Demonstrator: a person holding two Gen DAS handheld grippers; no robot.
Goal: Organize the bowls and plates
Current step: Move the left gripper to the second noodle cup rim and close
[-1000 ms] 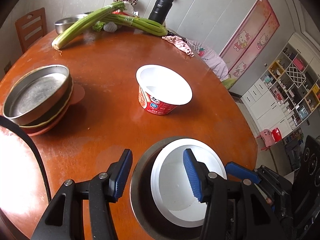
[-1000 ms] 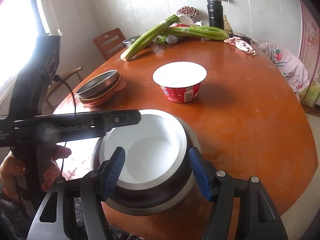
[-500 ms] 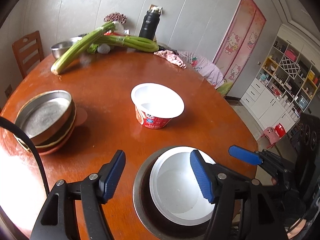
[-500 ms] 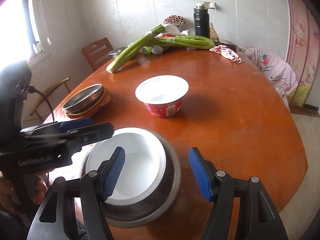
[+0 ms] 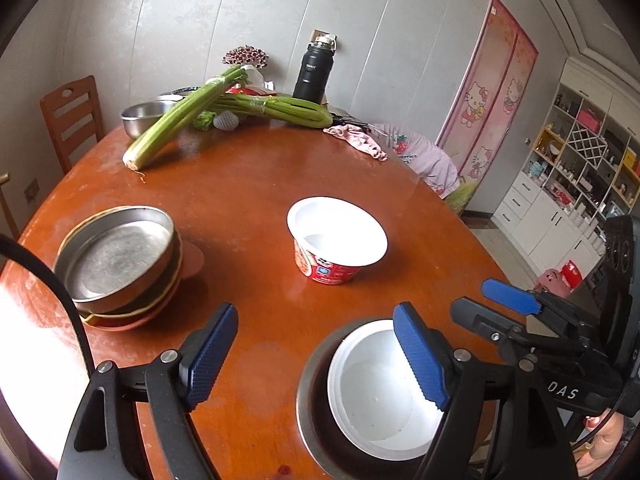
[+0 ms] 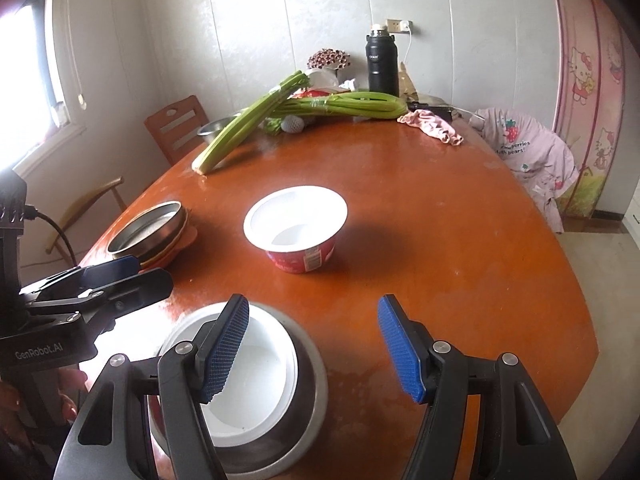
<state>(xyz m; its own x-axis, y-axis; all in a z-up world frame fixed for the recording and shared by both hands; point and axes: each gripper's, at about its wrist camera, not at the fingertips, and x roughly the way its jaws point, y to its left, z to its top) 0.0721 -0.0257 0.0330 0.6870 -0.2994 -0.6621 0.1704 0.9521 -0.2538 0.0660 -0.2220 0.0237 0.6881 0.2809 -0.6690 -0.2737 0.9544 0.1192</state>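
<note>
Nearest me, my left gripper (image 5: 316, 354) is opening with only bare table (image 5: 260, 184) between its pads; my right gripper (image 6: 312, 352) stands apart, gripping nothing. A white bowl (image 5: 372, 392) nested in a steel bowl (image 6: 308, 412) sits at five o'clock of my left fingers. At twelve o'clock, nearer my right gripper, stands a red cup bowl (image 6: 298, 226), round, label unreadable. At ten o'clock sits a plate stack (image 5: 116, 260). My left gripper's body reads "GenRobot.AI". Farthest, a black flask (image 6: 383, 62), brand illegible.
</note>
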